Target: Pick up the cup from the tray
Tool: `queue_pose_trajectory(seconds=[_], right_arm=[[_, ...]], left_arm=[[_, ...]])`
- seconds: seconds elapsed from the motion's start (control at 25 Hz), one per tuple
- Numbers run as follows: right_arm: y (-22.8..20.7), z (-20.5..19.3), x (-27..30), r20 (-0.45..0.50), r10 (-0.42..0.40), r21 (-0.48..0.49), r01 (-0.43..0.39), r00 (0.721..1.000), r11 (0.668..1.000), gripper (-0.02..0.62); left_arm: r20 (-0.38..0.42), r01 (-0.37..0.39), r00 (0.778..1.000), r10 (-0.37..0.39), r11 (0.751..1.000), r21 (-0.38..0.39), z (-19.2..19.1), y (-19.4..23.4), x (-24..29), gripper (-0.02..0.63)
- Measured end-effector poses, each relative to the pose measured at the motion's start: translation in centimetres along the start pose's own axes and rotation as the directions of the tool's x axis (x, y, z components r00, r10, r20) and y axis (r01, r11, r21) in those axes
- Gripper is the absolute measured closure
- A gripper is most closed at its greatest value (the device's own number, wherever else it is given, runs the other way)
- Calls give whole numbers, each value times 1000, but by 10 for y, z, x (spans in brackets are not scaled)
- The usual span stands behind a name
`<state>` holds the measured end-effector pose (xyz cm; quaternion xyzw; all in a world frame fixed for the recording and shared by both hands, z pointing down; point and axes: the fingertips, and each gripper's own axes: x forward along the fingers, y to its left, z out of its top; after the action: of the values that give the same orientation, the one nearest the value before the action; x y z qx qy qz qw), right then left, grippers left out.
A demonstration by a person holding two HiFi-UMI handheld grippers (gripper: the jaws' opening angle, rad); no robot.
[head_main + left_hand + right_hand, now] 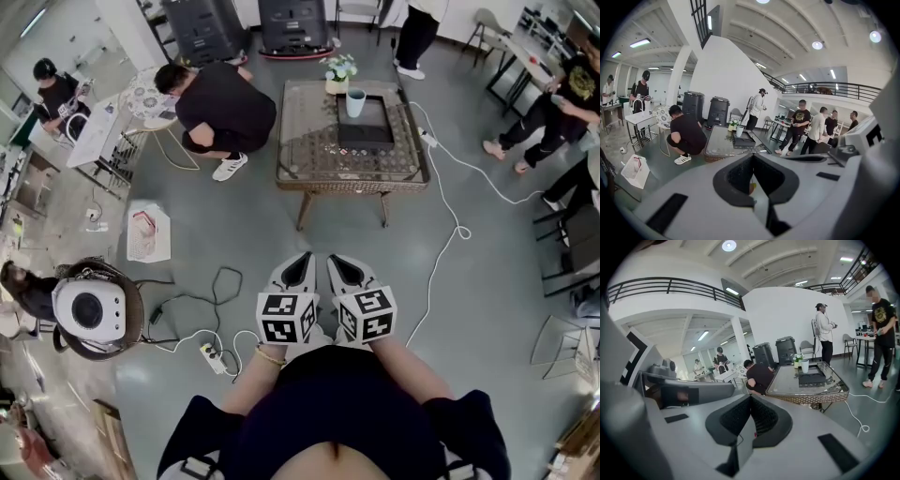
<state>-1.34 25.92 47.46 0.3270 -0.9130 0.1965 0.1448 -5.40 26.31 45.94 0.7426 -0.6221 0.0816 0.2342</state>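
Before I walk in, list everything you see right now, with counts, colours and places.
cup: one, pale blue, far end of the tray
tray: one, black, on the table
table: one, glass top, wicker frame, ahead
flower pot: one, white blooms, beside the cup
crouching person: one, black shirt, left of the table
power strip: one, white, floor, near left
cable: one, white, floor, right of the table
left gripper: one, white, shut, empty
right gripper: one, white, shut, empty, beside the left
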Motion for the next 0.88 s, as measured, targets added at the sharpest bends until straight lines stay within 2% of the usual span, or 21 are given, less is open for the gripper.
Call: queue_pose_trajectory(seconds=[0.36,0.88], right_arm=[[24,1,17,21,-21,-16,22,1000,1000,584],[13,4,31,15,-88,17,87,996,996,584]], left_arm=[[11,22,1000,-23,999,37,4,26,-7,598],[-22,61,998,-61,998,27,3,43,4,598]])
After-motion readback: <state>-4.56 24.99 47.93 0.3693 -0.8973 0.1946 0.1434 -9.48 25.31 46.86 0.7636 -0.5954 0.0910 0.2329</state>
